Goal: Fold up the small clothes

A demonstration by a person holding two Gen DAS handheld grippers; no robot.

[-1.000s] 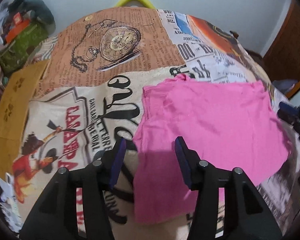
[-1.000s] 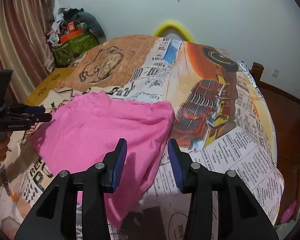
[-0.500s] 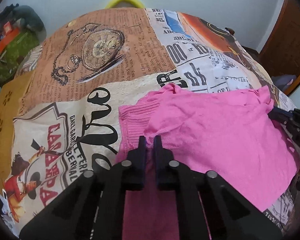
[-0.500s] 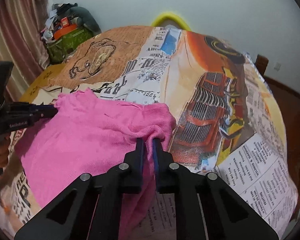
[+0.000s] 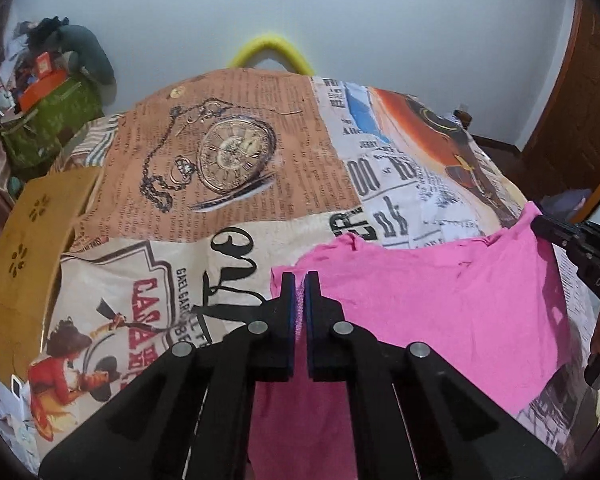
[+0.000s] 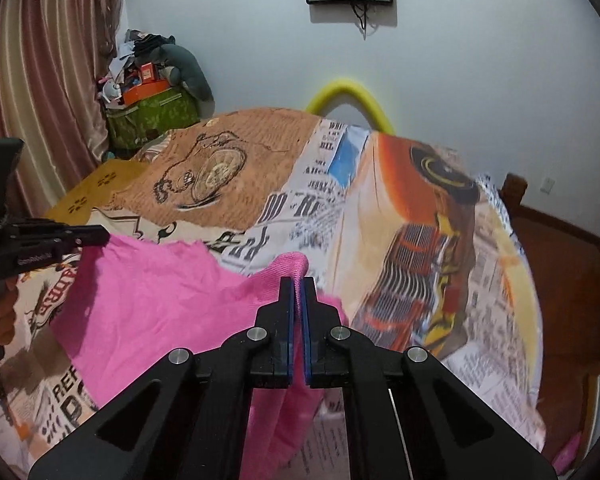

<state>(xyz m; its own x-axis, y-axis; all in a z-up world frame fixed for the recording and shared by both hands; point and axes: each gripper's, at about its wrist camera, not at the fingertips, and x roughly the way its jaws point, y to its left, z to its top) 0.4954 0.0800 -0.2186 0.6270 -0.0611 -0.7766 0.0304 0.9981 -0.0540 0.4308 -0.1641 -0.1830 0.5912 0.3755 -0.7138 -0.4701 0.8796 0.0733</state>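
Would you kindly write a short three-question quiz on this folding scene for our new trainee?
1. True or false: the left gripper is shut on the pink garment.
2. What does the right gripper pinch? A) the patchwork-print bedspread B) the pink garment's edge C) the yellow foam arch
3. Fill in: the bedspread patch beyond the left gripper shows a pocket ____ on a chain.

Key: 1 true; 2 B; 3 watch.
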